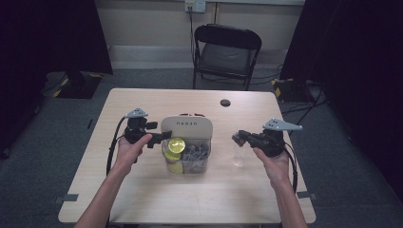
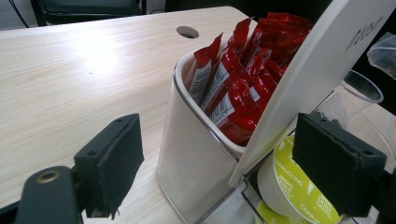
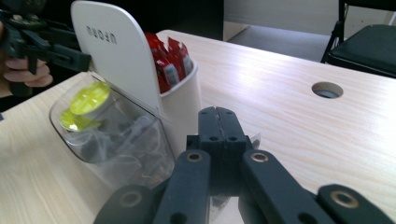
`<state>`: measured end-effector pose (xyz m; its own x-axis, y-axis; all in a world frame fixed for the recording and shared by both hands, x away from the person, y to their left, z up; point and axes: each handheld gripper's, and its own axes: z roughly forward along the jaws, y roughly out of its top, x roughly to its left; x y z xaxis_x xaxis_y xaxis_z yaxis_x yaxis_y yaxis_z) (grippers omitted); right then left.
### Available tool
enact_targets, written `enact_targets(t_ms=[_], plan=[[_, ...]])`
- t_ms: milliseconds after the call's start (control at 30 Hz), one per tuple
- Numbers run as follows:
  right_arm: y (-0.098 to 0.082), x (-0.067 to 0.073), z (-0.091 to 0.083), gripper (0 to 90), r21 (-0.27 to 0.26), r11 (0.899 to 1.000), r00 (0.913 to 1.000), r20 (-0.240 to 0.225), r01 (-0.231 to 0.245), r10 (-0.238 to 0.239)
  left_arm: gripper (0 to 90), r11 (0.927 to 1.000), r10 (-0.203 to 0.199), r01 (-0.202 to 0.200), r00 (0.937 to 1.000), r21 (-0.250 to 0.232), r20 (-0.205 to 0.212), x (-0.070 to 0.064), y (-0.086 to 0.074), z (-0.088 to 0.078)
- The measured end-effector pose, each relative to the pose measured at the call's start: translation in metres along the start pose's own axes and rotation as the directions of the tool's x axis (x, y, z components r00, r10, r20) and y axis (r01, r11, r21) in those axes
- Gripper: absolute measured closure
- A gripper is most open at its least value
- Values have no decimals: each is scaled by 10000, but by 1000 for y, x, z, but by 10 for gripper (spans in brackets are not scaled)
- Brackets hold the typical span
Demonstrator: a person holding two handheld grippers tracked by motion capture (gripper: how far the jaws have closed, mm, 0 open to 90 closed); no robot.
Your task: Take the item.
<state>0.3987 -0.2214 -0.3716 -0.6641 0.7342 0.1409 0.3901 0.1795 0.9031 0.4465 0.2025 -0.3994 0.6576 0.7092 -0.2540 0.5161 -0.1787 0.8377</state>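
Left tongs (image 1: 159, 137) sit wide apart at the left flank of the white capsule holder (image 1: 186, 127), 1 jaw beside its outer wall, the other by a lime cappuccino capsule (image 2: 299, 184) in the clear front bin (image 1: 187, 159); nothing is gripped. Red sachets (image 2: 243, 79) stand packed in the white rear compartment. Right tongs (image 1: 238, 138) are pressed together, with a thin bit of clear plastic (image 3: 254, 138) peeking beside the tips; what it is I cannot tell. They hover over the worktop (image 1: 142, 190) to the right of the holder, near a clear plastic cup (image 1: 238, 159)
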Motion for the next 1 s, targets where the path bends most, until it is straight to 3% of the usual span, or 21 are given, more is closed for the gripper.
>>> enact_targets(t_ms=[233,867,1000], plan=[[-9,-10,0,900,146,9993,9992,186,-354,352,159,10000,5,-5,10000,45,-29,0,0,0],[-25,-24,4,900,510,9958,9964,411,-760,739,159,10000,2,-2,10000,31,-69,1,0,-2],[-25,-24,4,798,521,9958,9962,479,-750,725,159,10000,0,0,10000,34,-39,1,0,-1]])
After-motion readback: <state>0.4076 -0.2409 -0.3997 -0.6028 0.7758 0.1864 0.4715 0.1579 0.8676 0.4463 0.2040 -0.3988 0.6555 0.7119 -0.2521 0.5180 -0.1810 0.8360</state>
